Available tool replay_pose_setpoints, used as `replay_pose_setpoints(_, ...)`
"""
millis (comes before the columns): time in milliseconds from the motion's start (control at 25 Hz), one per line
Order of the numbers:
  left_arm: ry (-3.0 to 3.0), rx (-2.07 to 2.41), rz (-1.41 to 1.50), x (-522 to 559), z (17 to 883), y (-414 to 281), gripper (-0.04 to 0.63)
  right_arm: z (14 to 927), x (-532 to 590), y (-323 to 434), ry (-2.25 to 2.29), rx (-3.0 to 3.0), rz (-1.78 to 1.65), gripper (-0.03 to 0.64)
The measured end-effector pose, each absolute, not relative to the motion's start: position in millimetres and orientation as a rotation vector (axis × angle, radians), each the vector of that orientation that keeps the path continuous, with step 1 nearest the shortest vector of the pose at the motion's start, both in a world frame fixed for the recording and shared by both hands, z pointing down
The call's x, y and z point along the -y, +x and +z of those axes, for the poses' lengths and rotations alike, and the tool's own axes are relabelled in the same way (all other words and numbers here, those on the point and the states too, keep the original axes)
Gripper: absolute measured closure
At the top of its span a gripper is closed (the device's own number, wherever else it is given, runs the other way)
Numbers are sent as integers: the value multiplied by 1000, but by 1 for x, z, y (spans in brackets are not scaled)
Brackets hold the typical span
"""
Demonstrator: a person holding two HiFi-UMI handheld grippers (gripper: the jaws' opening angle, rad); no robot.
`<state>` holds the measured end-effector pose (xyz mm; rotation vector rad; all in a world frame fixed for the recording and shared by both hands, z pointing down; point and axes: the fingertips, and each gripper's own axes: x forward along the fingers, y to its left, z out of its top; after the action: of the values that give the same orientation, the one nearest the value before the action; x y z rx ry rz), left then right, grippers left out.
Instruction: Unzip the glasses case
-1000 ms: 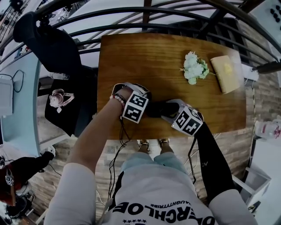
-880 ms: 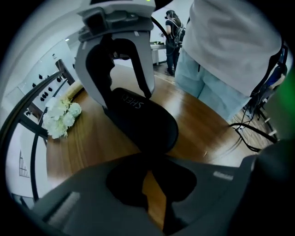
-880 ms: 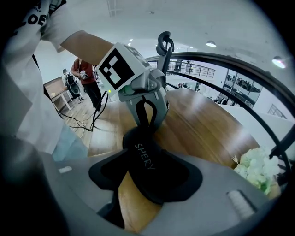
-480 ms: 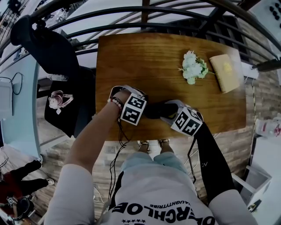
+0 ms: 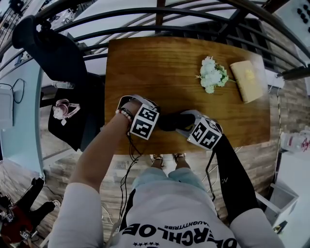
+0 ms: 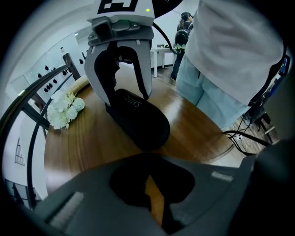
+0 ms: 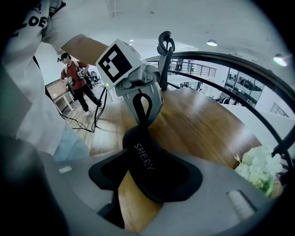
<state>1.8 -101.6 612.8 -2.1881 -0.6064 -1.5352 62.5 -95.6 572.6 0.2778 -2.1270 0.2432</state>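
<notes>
The case [image 5: 170, 121], a black oblong with rounded ends and pale lettering on its lid, lies near the front edge of the glossy, wood-grained bench [image 5: 160, 68], between the two grippers. Far left, off the bench, a dark jacket [image 5: 53, 48] hangs over a chair, with a small pink thing [image 5: 64, 109] on the seat below it. A bystander [image 5: 19, 218] at the lower left corner has slid further down the picture than a second ago. The left gripper [image 7: 142, 120] comes steeply down at the case's left end. Its grey fingers [image 7: 154, 103] are drawn together right at that end, and what they pinch, if anything, cannot be made out. The right gripper [image 6: 127, 99] straddles the other end, and its white fingers [image 6: 144, 69] stand wide and clasp the case across its width. Both grippers and the case sit much as they did a second ago. Further right and back, well apart from the case, lies a bunch of white flowers [image 5: 213, 75] and, just beside it, a tan rectangular block [image 5: 247, 81]. A black curved railing [image 5: 160, 10] runs behind the bench. Nothing lies between the grippers and the case.
</notes>
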Motion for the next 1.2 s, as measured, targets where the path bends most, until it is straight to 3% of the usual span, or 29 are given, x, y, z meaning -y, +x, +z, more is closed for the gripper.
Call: replay_pose_setpoints(1200, -2459, 418, -1581, 56, 606, 3, 485, 574, 90, 65, 305, 2094, 237, 364)
